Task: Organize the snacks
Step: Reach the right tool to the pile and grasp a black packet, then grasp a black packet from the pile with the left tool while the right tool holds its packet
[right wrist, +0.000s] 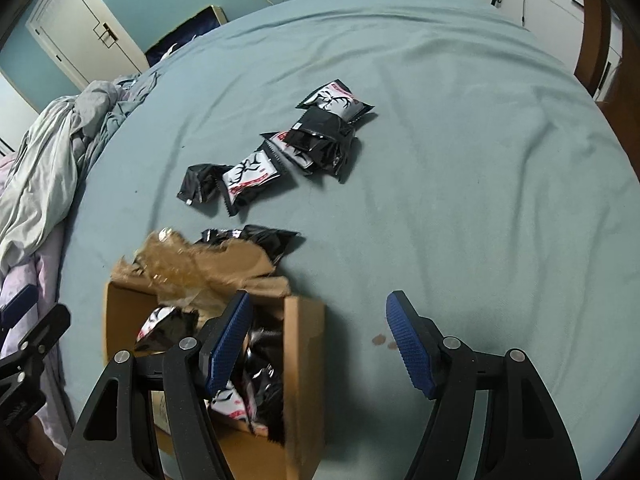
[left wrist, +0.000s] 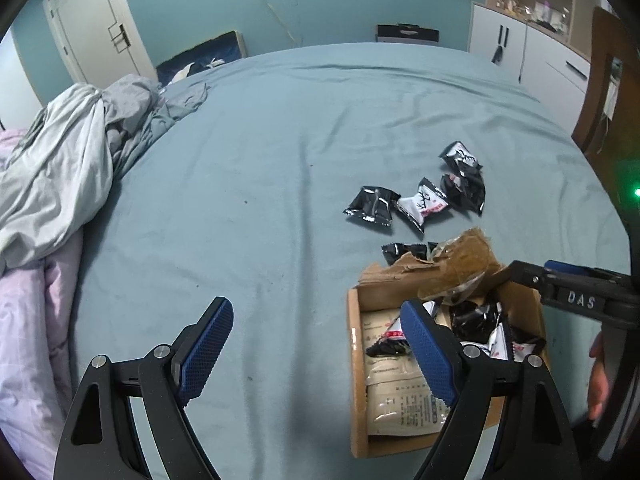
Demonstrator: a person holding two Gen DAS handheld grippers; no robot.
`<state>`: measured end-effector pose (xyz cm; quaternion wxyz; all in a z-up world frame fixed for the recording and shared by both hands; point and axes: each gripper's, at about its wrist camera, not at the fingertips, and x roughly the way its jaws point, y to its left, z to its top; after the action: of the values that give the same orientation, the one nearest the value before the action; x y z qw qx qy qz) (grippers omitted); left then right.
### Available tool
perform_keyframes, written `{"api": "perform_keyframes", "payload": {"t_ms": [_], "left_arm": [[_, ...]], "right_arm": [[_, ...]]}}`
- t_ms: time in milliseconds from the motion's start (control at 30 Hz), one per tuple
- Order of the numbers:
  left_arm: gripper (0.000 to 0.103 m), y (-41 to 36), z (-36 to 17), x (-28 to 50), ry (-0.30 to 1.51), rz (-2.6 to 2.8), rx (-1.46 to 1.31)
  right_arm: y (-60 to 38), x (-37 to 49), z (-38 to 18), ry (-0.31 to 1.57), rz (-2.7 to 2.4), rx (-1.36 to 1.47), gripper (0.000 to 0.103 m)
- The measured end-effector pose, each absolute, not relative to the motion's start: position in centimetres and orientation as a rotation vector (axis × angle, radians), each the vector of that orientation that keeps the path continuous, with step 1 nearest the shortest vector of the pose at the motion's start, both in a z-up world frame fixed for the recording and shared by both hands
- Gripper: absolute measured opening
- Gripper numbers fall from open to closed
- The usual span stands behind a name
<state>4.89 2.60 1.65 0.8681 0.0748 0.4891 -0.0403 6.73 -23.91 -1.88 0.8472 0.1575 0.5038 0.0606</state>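
An open cardboard box (left wrist: 358, 360) with a torn, taped flap (left wrist: 460, 260) lies on the blue bed sheet and holds several black-and-white snack packets (left wrist: 480, 320). More packets lie loose on the sheet beyond it: a black one (left wrist: 370, 204), a white one (left wrist: 424, 204) and a small pile (left wrist: 464, 184). My left gripper (left wrist: 316, 304) is open over bare sheet, just left of the box. My right gripper (right wrist: 320, 298) is open too, its left finger over the box interior (right wrist: 264, 360) and the box's right wall (right wrist: 308, 360) below the gap. Neither holds anything.
Crumpled grey bedding (left wrist: 80, 140) and a pink quilt (left wrist: 24, 320) fill the bed's left side. A small reddish stain (right wrist: 380, 340) marks the sheet right of the box. White cabinets (left wrist: 532, 52) and a door (left wrist: 92, 28) stand beyond the bed. A hand (left wrist: 600, 380) shows at right.
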Motion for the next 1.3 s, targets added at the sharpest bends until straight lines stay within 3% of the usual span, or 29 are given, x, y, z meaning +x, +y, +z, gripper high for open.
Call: {"api": "perform_keyframes", "payload": {"t_ms": [100, 333, 867, 933, 1000, 1300], "left_arm": [[0.088, 2.8, 1.2, 5.5, 1.046, -0.089, 0.138], [0.088, 3.0, 0.8, 7.0, 1.063, -0.106, 0.114], [0.088, 4.1, -0.2, 8.7, 1.129, -0.130, 0.004], [0.088, 4.1, -0.4, 8.9, 1.130, -0.122, 0.008], [0.088, 4.4, -0.5, 9.1, 1.131, -0.113, 0.004], [0.088, 4.5, -0.9, 9.8, 1.119, -0.073, 0.059]], "right_arm": [[-24.5, 8.0, -2.1, 1.073, 0.161, 0.381, 0.076], [-27.5, 11.3, -3.4, 1.085, 0.204, 0.575, 0.076], [-22.3, 19.3, -8.0, 1.421, 0.354, 0.482, 0.076], [-21.9, 19.5, -7.8, 1.430, 0.360, 0.455, 0.069], [-21.5, 19.7, -7.3, 1.430, 0.417, 0.458, 0.033], [-22.4, 19.3, -6.3, 1.293, 0.337, 0.449, 0.029]]}}
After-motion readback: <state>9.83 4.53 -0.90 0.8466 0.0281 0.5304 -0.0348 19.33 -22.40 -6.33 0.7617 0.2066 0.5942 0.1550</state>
